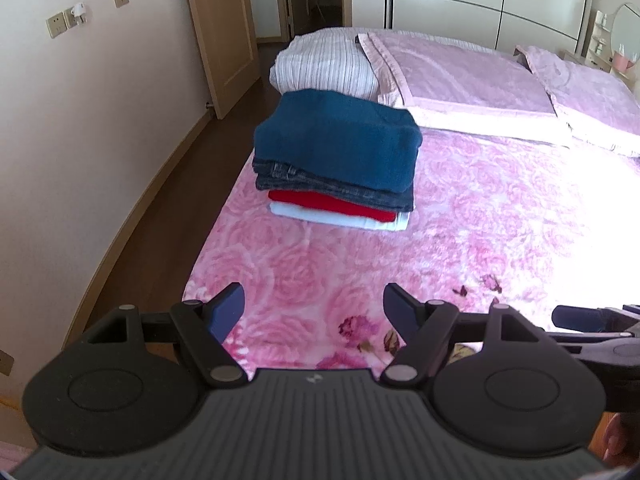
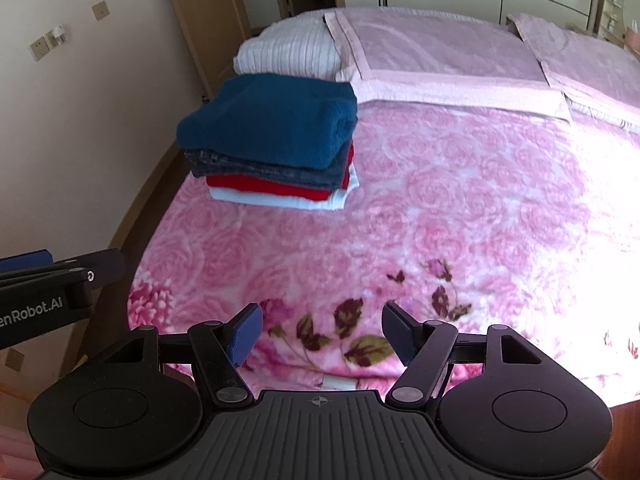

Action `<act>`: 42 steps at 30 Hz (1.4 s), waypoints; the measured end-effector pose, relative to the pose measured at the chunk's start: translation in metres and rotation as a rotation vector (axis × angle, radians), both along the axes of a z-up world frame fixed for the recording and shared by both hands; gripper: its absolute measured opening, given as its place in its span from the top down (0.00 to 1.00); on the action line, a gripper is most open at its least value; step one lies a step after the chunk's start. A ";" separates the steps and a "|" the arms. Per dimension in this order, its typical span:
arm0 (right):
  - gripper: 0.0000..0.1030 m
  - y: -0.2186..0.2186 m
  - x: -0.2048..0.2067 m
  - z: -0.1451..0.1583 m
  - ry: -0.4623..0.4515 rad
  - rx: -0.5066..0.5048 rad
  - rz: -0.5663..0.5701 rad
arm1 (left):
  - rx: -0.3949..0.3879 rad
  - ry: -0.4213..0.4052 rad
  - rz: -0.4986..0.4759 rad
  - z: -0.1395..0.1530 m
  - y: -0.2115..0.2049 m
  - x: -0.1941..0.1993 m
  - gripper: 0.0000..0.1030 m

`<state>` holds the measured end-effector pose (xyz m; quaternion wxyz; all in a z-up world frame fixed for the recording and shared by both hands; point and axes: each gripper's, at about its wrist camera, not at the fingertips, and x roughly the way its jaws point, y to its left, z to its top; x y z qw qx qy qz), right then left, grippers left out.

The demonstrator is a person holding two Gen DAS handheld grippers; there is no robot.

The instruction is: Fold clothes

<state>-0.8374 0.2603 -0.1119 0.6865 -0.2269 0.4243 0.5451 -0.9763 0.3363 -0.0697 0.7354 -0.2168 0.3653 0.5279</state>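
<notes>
A stack of folded clothes [image 1: 336, 160] [image 2: 276, 140] lies on the left side of the pink flowered bedspread [image 1: 460, 220] [image 2: 440, 208]: a blue knit on top, dark jeans under it, then a red piece and a white one. My left gripper [image 1: 314, 312] hovers over the bed's near left corner, well short of the stack, open with nothing between its fingers. My right gripper [image 2: 322, 330] hangs over the bed's near edge, open and empty too. Each gripper shows at the edge of the other's view.
Two pink pillows [image 1: 460, 76] and a folded striped white quilt [image 1: 324, 64] lie at the head of the bed. A wall and dark wooden floor [image 1: 160, 216] run along the left, with a door [image 1: 220, 28] beyond. White wardrobes stand behind the bed.
</notes>
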 end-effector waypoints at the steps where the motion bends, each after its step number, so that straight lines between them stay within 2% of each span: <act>1: 0.32 0.001 -0.002 -0.003 0.004 -0.007 -0.003 | -0.002 -0.002 -0.003 -0.001 0.001 -0.003 0.28; 22: 0.32 0.039 -0.017 -0.007 0.020 0.033 -0.098 | 0.010 -0.011 -0.121 -0.017 0.051 -0.007 0.28; 42: 0.32 0.069 -0.024 -0.027 0.023 0.020 -0.117 | -0.010 -0.005 -0.135 -0.043 0.085 -0.012 0.28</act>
